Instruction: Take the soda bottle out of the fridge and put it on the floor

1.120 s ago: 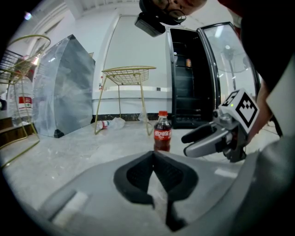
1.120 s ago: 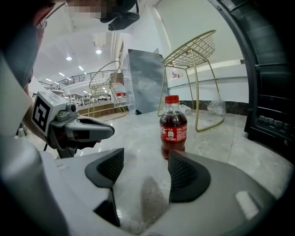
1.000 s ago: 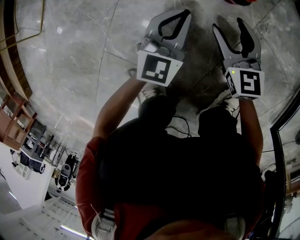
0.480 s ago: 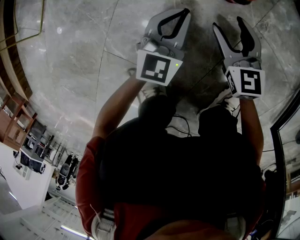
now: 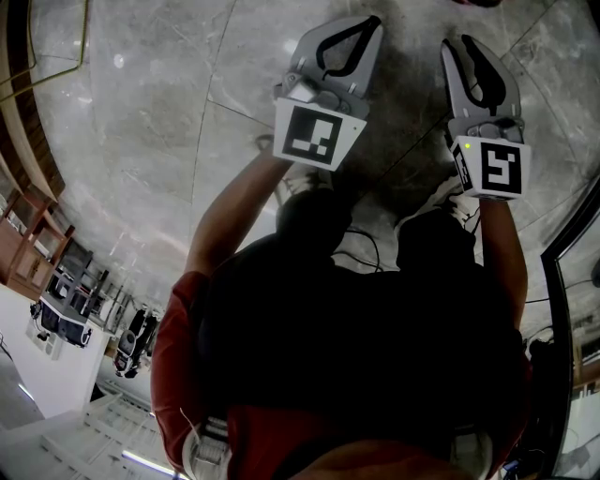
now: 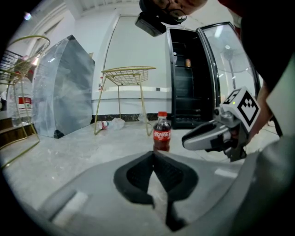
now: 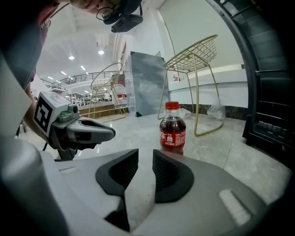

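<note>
The soda bottle point(image 6: 162, 132), dark cola with a red cap and red label, stands upright on the marble floor point(image 5: 150, 122), a short way ahead of both grippers. The right gripper view shows the bottle point(image 7: 173, 126) just past the jaws. My left gripper point(image 6: 154, 154) is shut with its tips meeting and nothing in them; in the head view it point(image 5: 375, 22) points at the floor. My right gripper point(image 7: 145, 154) has just been closing; a narrow gap stays between its pads, with nothing between them. Seen from the head view, it point(image 5: 457, 42) hangs beside the left one.
The black fridge point(image 6: 191, 78) stands behind the bottle with its glass door point(image 6: 230, 60) swung open. A gold wire stool point(image 6: 126, 76), a grey marbled slab point(image 6: 64, 87) and a crushed plastic bottle point(image 6: 108, 123) are at the left. The person's shoes point(image 5: 459, 202) are below the grippers.
The right gripper's jaws have narrowed from wide apart to a small gap. Both hands and the bottle stay where they were.
</note>
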Action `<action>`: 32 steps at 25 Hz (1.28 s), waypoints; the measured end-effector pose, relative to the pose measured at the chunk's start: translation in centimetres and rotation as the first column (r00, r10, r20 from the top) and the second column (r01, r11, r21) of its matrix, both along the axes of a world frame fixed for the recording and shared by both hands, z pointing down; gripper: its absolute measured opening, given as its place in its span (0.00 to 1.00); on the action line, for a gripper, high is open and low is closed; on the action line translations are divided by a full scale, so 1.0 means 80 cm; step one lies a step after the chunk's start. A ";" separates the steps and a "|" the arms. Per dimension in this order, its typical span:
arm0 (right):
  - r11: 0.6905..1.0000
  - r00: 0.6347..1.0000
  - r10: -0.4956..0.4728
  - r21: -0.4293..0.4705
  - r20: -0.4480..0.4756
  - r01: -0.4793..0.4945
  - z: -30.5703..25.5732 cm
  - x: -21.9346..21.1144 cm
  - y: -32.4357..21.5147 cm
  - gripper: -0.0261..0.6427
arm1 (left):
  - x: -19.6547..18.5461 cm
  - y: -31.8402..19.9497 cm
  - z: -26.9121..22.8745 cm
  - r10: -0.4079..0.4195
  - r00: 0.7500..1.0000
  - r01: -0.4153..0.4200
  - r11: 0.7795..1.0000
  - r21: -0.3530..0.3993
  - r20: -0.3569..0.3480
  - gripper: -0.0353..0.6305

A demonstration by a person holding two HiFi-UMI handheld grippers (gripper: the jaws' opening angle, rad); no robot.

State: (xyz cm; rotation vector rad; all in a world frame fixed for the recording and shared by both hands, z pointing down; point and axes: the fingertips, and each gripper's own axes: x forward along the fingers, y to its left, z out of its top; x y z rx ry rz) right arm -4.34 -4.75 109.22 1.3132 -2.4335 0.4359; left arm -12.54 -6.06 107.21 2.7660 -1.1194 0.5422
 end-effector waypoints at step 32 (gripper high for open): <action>0.994 0.990 0.101 -0.020 -0.097 -0.103 -0.039 0.062 0.011 0.04 | 0.015 0.010 -0.024 -0.008 1.000 0.011 0.997 -0.082 0.030 0.05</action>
